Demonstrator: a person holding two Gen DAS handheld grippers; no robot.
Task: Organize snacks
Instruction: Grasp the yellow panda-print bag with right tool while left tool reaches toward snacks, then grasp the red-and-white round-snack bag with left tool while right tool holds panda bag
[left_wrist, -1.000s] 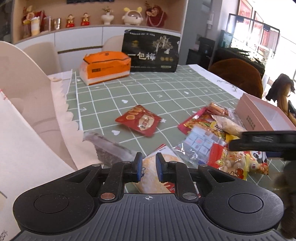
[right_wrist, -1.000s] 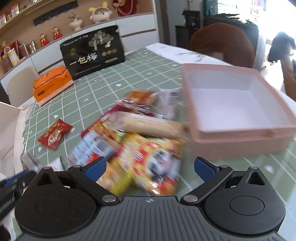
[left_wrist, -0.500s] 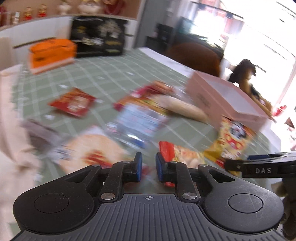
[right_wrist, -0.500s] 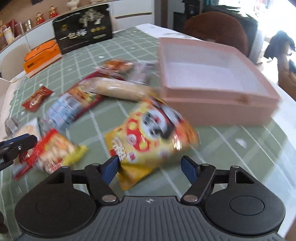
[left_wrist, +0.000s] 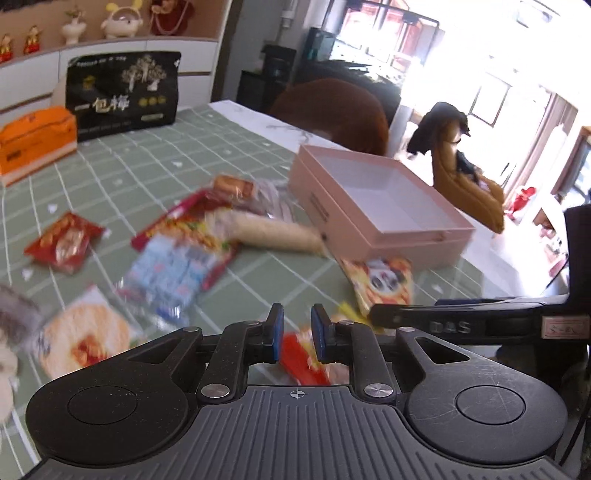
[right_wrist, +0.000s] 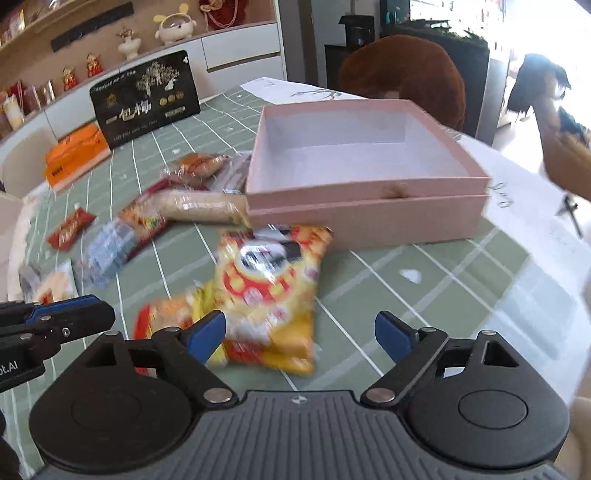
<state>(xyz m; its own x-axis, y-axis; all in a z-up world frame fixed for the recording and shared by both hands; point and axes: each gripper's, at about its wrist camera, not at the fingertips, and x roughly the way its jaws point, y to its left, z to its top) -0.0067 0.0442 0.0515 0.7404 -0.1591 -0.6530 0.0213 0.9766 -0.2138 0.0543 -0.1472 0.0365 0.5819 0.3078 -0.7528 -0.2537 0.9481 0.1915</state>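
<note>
An open pink box (right_wrist: 365, 173) stands empty on the green checked tablecloth, and it also shows in the left wrist view (left_wrist: 373, 206). A yellow panda snack bag (right_wrist: 269, 291) lies in front of it, between the wide-open fingers of my right gripper (right_wrist: 301, 332); I cannot tell if they touch it. In the left wrist view the bag (left_wrist: 380, 288) lies by the box corner. My left gripper (left_wrist: 297, 332) is nearly shut and empty above a red and yellow packet (left_wrist: 306, 358). Several more snack packets (right_wrist: 147, 221) lie left of the box.
A black gift bag (right_wrist: 144, 99) and an orange tissue pack (right_wrist: 77, 155) stand at the far side of the table. A small red packet (left_wrist: 64, 242) lies apart at the left. A brown chair (right_wrist: 402, 74) stands behind the box. The table edge runs along the right.
Both grippers have swung right toward the pink box. The yellow panda bag has slid closer to the box front, staying between my right fingers, which have opened wider.
</note>
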